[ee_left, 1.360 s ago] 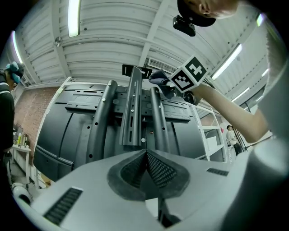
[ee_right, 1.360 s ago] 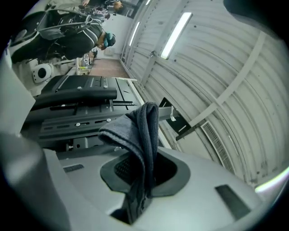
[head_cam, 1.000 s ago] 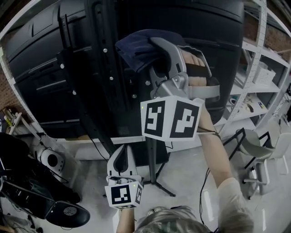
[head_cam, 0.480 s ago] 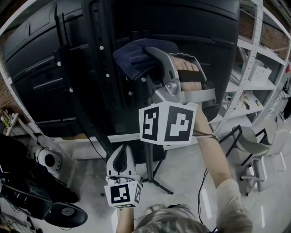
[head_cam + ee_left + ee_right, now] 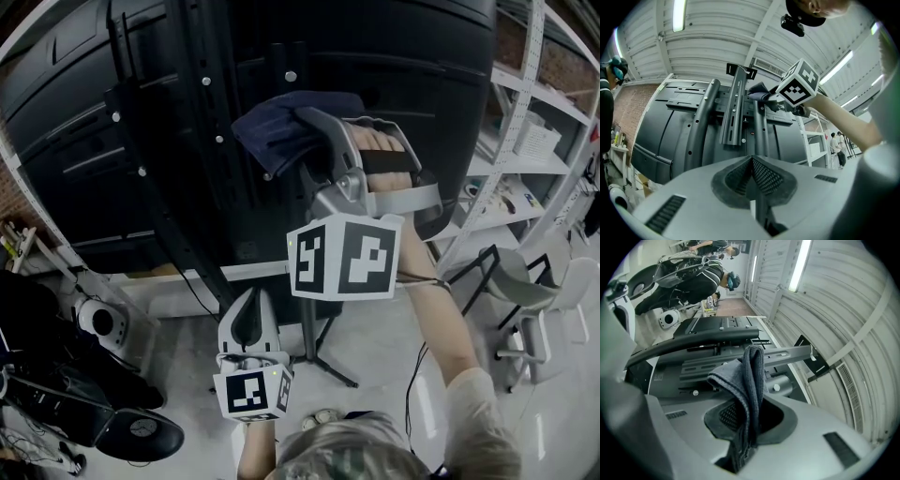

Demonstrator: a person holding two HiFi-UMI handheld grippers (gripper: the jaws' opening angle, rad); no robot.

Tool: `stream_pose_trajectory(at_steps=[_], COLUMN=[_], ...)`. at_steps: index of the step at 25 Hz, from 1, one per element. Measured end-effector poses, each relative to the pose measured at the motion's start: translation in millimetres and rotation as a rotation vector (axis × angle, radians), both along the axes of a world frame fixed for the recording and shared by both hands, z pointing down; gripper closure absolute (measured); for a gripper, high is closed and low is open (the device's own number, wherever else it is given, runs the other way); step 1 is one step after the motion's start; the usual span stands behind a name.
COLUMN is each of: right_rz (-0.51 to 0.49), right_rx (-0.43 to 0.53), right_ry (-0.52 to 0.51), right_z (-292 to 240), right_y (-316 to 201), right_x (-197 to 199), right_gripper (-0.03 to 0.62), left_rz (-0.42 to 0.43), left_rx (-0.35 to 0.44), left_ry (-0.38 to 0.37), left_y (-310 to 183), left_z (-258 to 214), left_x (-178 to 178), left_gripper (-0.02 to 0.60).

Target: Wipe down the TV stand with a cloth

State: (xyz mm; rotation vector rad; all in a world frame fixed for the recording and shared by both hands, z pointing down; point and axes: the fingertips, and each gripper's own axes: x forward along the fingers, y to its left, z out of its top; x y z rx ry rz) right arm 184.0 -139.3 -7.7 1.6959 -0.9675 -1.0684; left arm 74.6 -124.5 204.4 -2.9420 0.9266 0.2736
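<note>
The black TV stand column runs up the back of the black TV. My right gripper is raised against the stand, shut on a dark blue cloth that is bunched on the upright. In the right gripper view the cloth hangs folded between the shut jaws of my right gripper, in front of the stand's mounting rails. My left gripper hangs lower, near the stand's foot, shut and holding nothing. From the left gripper view the shut left gripper points up at the stand posts.
The stand's floor legs spread on the pale floor. White shelving stands at the right, with a chair in front of it. Black bags and gear lie at lower left. People stand far off.
My right gripper has slid the cloth a little way down the stand's upright. The left gripper has stayed shut and low, shifting only slightly.
</note>
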Motion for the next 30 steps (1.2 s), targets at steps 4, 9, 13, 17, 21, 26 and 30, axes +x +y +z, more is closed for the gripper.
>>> stream_pose_trajectory(at_steps=[4,9,13,17,21,26,30], right_rz=[0.0,0.016,0.046,0.022,0.023,0.012,0.004], right_rx=[-0.04,-0.07,-0.084,-0.134,-0.161,-0.185,-0.201], right_ry=[-0.02,-0.02,-0.006,-0.05,-0.062,-0.111,-0.153], right_z=[17.6,37.8,48.9,69.8,92.8,116.7,132.2], right_y=[-0.2,0.1,3.6,0.8,-1.4,0.0,0.7], right_x=[0.2,-1.2,-2.9,-4.5,-6.3,-6.9,-5.3], right_gripper=[0.531,0.531,0.531,0.531,0.531,0.531,0.531], left_rz=[0.011,0.019,0.023,0.022,0.02,0.014,0.005], left_rx=[-0.005,-0.014,-0.024,-0.026,-0.032,-0.041,-0.037], left_ry=[-0.001,-0.004,-0.005,-0.006,-0.01,-0.009,-0.011], left_y=[0.5,1.7,2.3,2.8,2.4,-0.4,-3.3], left_z=[4.7,7.9,13.0,12.6,15.6,24.4,29.1], left_x=[2.5,4.3,5.7,5.5,4.3,2.4,3.8], left_gripper=[0.566,0.566,0.566,0.566,0.566,0.566,0.566])
